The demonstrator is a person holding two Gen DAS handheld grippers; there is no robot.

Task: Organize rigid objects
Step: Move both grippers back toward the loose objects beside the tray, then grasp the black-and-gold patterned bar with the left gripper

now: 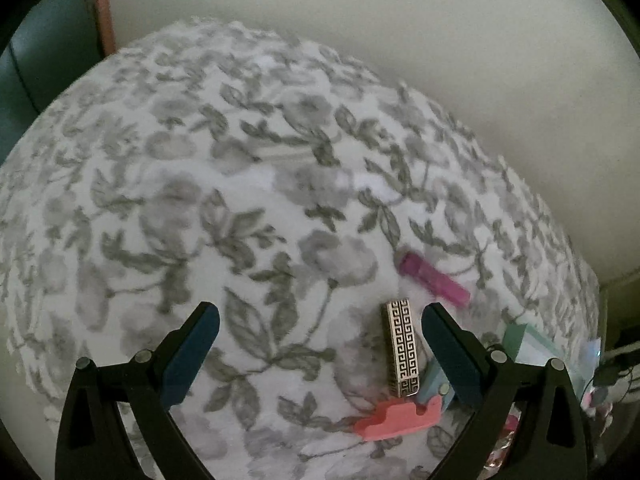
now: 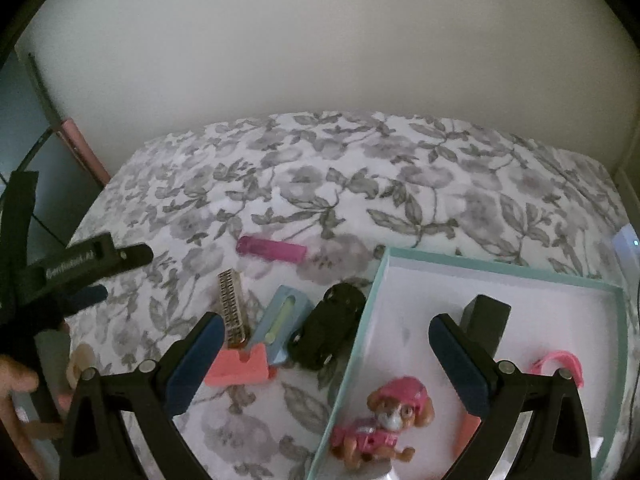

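Note:
My left gripper (image 1: 320, 320) is open above the floral bedspread; a silver patterned block (image 1: 402, 346) lies just inside its right finger. Beyond lie a magenta tube (image 1: 434, 278) and, nearer, a coral eraser-like piece (image 1: 396, 418). My right gripper (image 2: 326, 334) hangs open over the edge of a teal-rimmed white box (image 2: 504, 274). Inside the box lie a pink puppy toy (image 2: 380, 420), a black block (image 2: 486, 320) and a pink curved piece (image 2: 560, 362). Left of the box sit a black toy car (image 2: 326, 330), a light blue case (image 2: 284, 322), the silver block (image 2: 232, 306), the coral piece (image 2: 238, 368) and the magenta tube (image 2: 272, 249).
The bed (image 2: 400, 184) meets a pale wall behind. The left gripper (image 2: 76, 280) and a hand (image 2: 16, 380) show at the right wrist view's left edge. A beige ring-like item (image 2: 80, 362) lies near them. A pink post (image 1: 102, 4) stands at the bed's far left corner.

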